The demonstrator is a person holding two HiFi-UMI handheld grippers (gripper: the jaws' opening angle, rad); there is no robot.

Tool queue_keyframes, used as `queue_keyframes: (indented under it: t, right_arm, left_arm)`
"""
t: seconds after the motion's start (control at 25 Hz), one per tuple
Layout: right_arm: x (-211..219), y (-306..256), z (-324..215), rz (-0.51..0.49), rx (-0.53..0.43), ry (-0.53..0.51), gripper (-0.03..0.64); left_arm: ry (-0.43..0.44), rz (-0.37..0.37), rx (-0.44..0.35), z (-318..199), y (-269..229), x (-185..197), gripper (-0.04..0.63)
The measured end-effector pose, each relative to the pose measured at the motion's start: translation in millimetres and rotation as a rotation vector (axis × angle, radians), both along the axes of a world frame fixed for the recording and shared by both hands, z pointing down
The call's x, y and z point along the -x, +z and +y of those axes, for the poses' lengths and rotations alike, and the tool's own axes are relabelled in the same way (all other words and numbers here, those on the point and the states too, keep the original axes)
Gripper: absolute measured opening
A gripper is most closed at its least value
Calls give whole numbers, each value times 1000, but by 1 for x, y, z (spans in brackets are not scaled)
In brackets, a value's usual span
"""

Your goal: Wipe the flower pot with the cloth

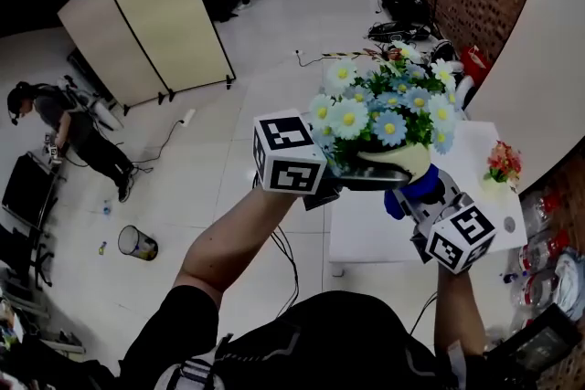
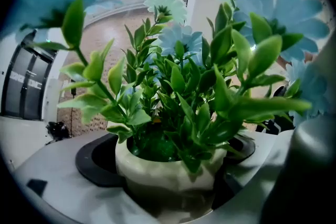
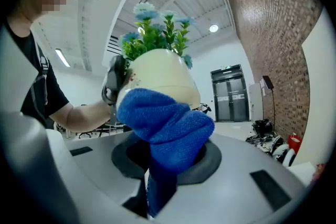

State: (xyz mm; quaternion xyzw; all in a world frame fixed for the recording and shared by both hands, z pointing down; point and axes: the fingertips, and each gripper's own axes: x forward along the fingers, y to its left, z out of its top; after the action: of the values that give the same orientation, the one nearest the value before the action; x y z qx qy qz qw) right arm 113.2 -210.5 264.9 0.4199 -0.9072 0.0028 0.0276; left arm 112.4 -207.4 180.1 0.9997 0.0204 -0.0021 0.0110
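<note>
**Head view.** The left hand-held gripper (image 1: 340, 178) is clamping the flower pot (image 1: 395, 162) and is holding it in the air, above and clear of the white desk (image 1: 366, 237). Lifting the flower pot this way is probably exposing its whole wall for wiping. The right hand-held gripper (image 1: 411, 195) is pinching the blue cloth (image 1: 413, 187) and is presenting it to the lower side of the flower pot, opposite the clamping jaws. The artificial flowers (image 1: 384, 110) are rising from the top of the flower pot.

**Left gripper view.** The jaws are pressing on the flower pot from both sides. Its cream rim is sitting between them, and green foliage (image 2: 184, 86) is filling the view above the rim.

**Right gripper view.** The jaws are closed on the cloth. Its bunched end is projecting beyond them and is touching the cream wall of the flower pot. The flower pot is lying directly ahead of this hand-held gripper, tilted, with the flowers pointing away. The bunched cloth is acting as a pad, so the jaws themselves are not contacting the flower pot. The wiping step is judged to be under way.
</note>
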Motion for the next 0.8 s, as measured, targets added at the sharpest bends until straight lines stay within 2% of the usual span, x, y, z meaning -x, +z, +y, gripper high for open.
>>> queue_keyframes:
  t: [0.12,0.28,0.4,0.52,0.6,0.8]
  right_arm:
    - [2,3,-17,3,22,16,89]
    - [11,5,-31,0,41,15,89]
    - [17,9,-31,13,48,7,89]
    - [3,10,-7,-12,25,-1,89]
    - [3,6,10,-17,1,-16,90]
    - [11,1,3,13,-4,-17,89]
  left_arm:
    - [36,-2,3,11,3,-5,549]
    - [29,-13,-28,17,3,0,549]
    - [-20,-15,-31,5,2,12,549]
    - [-82,-7,-14,-15,7,9,549]
    - [-123,-17,-30,-25,11,11,549]
    - [-149,-36,-72,-31,13,14,549]
